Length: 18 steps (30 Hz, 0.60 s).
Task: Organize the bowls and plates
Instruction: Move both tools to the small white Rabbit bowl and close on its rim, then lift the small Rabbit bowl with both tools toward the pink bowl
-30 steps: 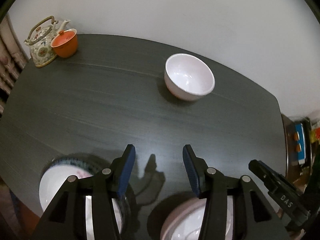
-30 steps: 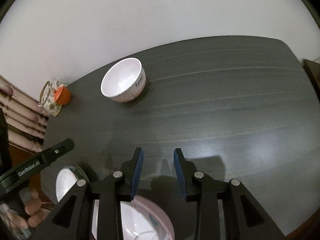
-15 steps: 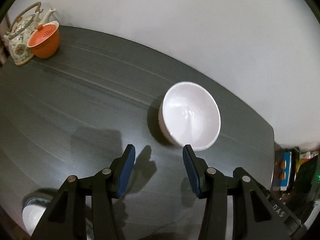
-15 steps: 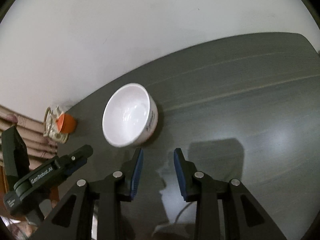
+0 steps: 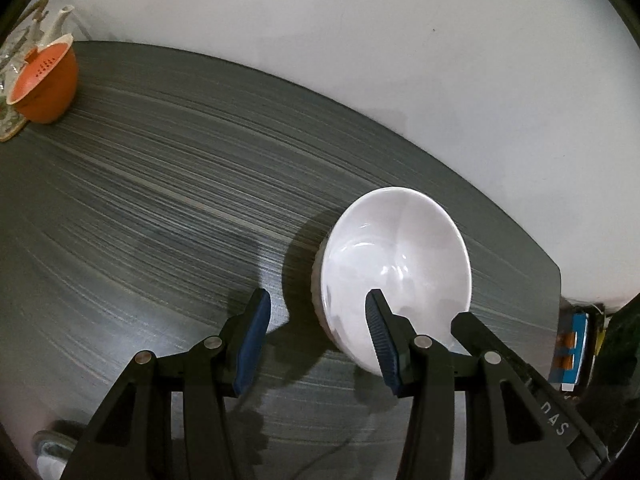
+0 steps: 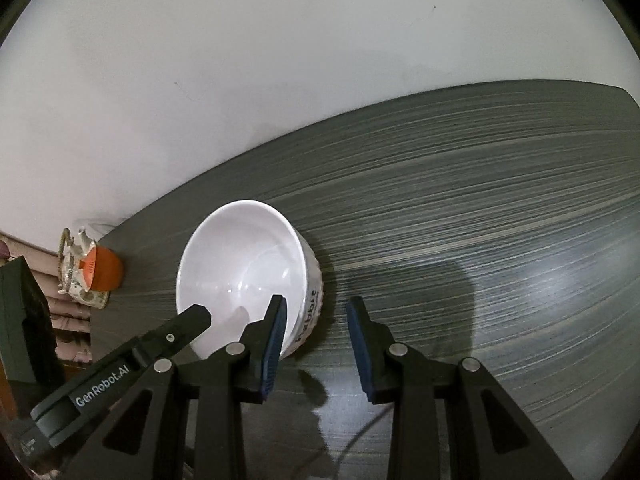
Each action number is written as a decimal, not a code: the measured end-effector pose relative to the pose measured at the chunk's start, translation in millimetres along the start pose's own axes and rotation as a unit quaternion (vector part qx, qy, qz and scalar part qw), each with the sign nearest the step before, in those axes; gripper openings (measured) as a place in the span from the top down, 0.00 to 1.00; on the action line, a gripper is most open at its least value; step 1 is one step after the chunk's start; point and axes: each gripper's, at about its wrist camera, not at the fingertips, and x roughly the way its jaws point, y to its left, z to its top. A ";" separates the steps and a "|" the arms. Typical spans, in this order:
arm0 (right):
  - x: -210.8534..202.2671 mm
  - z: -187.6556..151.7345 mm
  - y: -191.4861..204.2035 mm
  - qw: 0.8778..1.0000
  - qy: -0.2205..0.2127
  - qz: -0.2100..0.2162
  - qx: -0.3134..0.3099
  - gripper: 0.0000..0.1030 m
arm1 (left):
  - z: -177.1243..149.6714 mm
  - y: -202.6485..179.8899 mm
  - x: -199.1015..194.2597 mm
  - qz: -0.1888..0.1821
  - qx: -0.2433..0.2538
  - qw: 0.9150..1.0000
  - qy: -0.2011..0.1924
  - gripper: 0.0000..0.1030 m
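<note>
- The white bowl stands upright on the dark surface, low and right of centre in the left wrist view, low and left of centre in the right wrist view, near the surface's far edge by the wall.
- The left gripper is released with nothing pinched. Its right pad appears in front of the bowl's inside and its left pad over bare surface, so the near-left rim lies between the jaws – likely lined up to take the wall of the bowl.
- The right gripper is released too, and narrower. Its left pad sits over the bowl's inside near the lettered right wall, its right pad over bare surface – the opposite rim looks bracketed in the same way.
- Both grippers point steeply down at the rim, which suits a two-sided lift; I cannot tell whether any pad touches the bowl yet.
- An orange cup and a patterned teapot stand together at the far left, well apart from the bowl, and look like no part of this step.
- A second ago the bowl sat small near the middle of each view, with a plate and another bowl under the grippers at the bottom edge; now the bowl fills the space at the pads and only a sliver of dishware shows at lower left in the left wrist view. The jaw gaps look unchanged.
</note>
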 end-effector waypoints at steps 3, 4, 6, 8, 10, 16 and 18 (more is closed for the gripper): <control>6.1 -0.5 2.7 1.000 0.001 -0.004 -0.005 0.69 | -1.0 -2.3 9.5 -0.002 0.003 1.000 0.010 0.59; 8.2 -1.0 2.6 1.000 0.002 -0.003 -0.003 0.69 | -1.7 -3.0 12.2 0.000 0.004 1.000 0.013 0.60; 11.9 -0.8 3.1 1.000 0.004 -0.002 -0.002 0.75 | -2.9 -1.3 17.4 -0.001 0.004 1.000 0.019 0.66; 14.7 -1.5 3.2 1.000 0.008 0.000 -0.003 0.77 | -4.1 0.4 20.7 -0.005 0.001 1.000 0.023 0.68; 15.3 -1.8 1.6 1.000 0.012 0.005 -0.005 0.81 | -3.2 0.4 22.7 -0.011 -0.002 1.000 0.022 0.70; 13.1 -6.8 2.7 1.000 0.011 0.002 -0.003 0.83 | -5.4 -8.4 23.6 -0.009 0.014 1.000 0.022 0.82; 7.1 -10.1 3.0 1.000 0.008 0.004 -0.006 0.83 | -9.6 -8.4 21.7 -0.009 0.012 1.000 0.023 0.82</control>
